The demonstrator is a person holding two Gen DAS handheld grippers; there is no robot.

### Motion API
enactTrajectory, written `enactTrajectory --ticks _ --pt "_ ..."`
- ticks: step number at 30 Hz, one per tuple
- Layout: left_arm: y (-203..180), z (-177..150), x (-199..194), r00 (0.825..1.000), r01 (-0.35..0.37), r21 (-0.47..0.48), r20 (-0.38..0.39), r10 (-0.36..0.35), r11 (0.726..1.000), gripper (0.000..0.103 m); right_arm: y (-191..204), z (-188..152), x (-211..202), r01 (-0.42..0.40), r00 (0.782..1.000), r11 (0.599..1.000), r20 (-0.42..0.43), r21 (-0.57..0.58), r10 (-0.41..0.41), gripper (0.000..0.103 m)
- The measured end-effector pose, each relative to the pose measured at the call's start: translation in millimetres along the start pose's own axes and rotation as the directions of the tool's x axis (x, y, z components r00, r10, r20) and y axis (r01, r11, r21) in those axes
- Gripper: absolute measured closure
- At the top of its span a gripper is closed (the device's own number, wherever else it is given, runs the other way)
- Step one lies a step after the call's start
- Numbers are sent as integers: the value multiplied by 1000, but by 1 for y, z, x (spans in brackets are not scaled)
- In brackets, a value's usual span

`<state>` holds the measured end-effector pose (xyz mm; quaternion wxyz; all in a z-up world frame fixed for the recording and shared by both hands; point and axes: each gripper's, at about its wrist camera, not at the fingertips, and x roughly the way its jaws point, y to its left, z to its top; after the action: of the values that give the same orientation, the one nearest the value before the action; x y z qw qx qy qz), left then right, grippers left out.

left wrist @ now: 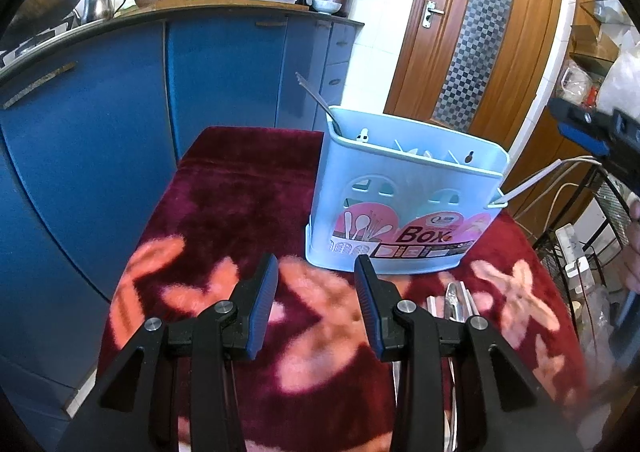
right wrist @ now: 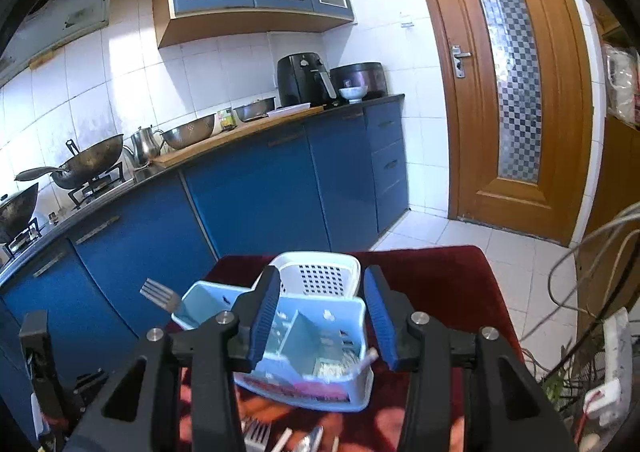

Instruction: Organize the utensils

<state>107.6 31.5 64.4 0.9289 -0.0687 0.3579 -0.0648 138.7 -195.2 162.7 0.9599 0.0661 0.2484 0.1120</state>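
I see a table (left wrist: pixel 240 187) covered with a dark red cloth with pink shapes, standing in a kitchen with blue cabinets (right wrist: pixel 256 191), white wall tiles and a wooden door (right wrist: pixel 516 91). On the table stands the light blue box (left wrist: pixel 404 207), and one fork (left wrist: pixel 318 97) sticks out of its left end, handle down. My left gripper (left wrist: pixel 316 308) hovers low over the cloth in front of the box, its fingers spread apart and holding nothing. My right gripper (right wrist: pixel 320 316) is above the box (right wrist: pixel 304 348), its fingers also apart and empty. Loose utensils (left wrist: pixel 452 304) lie on the cloth just before the box; in the left view the right finger covers most of them, and in the right view they (right wrist: pixel 280 438) are cut off by the bottom edge and blurred, so I cannot count them. Only the right view shows the dividers inside the box, a white basket (right wrist: pixel 316 272) behind it, the fork tines (right wrist: pixel 160 294) and the wok (right wrist: pixel 88 163) on the stove. Only the left view shows the printed label on the front of the box. The right gripper appears there at the right edge, partly cut off.
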Motion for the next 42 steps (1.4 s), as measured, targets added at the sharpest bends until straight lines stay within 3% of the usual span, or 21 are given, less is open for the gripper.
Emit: enactTrajectory --ticks 10,18,34,42 --pt "-5 -10 -26 1000 -4 18 9 4 1000 63 -3 -34 -34 -22 996 1000 -86 20 24 56" --pt "-13 -26 -32 1000 14 44 -24 -13 999 63 4 -73 -41 -13 979 1000 -205 -5 12 56" --pt "-26 -56 20 980 66 38 -191 -58 997 63 -1 -141 -18 23 935 999 -354 -22 -29 56" --pt "-25 -61 44 963 135 3 -236 -130 991 63 -8 -157 3 15 915 1000 -403 4 -12 56"
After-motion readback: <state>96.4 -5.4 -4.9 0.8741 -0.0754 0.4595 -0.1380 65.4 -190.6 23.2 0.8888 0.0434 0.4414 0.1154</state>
